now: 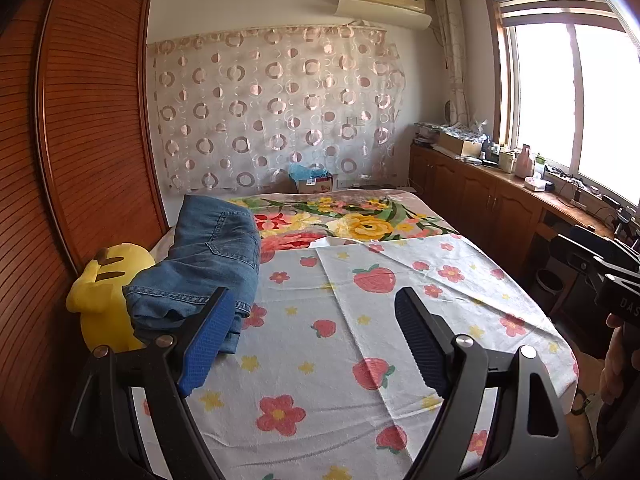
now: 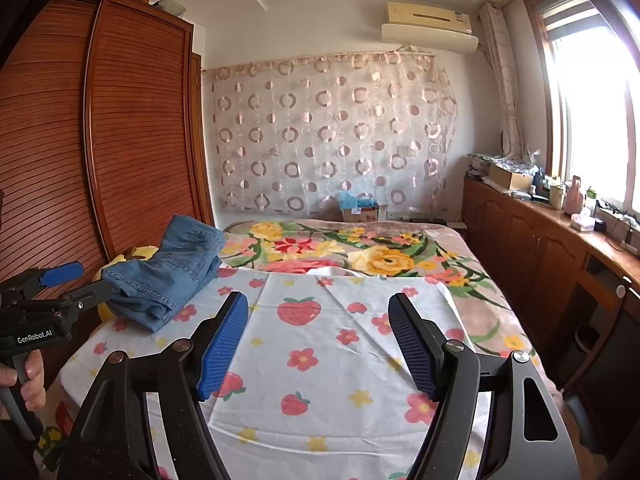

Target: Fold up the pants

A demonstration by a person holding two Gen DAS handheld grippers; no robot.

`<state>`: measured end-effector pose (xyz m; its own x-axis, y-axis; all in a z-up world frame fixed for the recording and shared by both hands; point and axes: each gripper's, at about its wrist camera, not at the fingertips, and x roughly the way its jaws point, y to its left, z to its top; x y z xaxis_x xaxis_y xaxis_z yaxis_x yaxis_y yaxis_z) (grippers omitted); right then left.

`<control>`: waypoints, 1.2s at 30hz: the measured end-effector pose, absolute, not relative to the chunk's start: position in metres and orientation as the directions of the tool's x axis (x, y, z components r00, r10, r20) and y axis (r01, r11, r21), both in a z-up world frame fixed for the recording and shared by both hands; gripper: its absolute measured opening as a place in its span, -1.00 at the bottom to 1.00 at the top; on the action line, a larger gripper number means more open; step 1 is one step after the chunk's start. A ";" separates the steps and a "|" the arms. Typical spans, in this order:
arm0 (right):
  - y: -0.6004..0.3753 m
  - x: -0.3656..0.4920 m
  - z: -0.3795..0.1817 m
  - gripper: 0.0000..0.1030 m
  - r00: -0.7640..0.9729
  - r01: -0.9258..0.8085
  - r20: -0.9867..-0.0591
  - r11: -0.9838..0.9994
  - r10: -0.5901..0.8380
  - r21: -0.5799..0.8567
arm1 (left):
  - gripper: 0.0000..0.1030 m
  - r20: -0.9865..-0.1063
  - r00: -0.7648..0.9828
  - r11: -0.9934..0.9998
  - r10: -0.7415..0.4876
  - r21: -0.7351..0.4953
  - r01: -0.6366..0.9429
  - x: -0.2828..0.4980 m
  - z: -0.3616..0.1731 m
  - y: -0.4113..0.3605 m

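Note:
Folded blue denim pants lie in a stack at the left edge of the bed, partly resting on a yellow plush toy. They also show in the right wrist view. My left gripper is open and empty, held above the strawberry-print sheet, its left finger just in front of the pants' hem. My right gripper is open and empty over the same sheet, to the right of the pants. The left gripper also shows from the side in the right wrist view.
A floral blanket covers the far half of the bed. A wooden slatted wardrobe stands close on the left. Wooden cabinets with clutter run under the window on the right. A cardboard box sits at the bed's head.

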<state>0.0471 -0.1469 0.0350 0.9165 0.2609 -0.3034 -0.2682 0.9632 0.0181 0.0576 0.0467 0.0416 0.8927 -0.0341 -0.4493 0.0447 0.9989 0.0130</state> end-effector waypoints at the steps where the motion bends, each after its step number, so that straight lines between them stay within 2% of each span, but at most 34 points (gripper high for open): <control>1: -0.148 0.047 0.035 0.45 0.916 -0.269 -0.303 0.963 0.262 0.018 | 0.61 -0.449 0.893 0.999 -0.034 0.014 0.046 0.058 0.042 0.047; 36: -0.155 0.048 0.042 0.45 0.918 -0.263 -0.303 0.965 0.256 0.017 | 0.61 -0.446 0.894 0.999 -0.038 0.011 0.048 0.056 0.041 0.048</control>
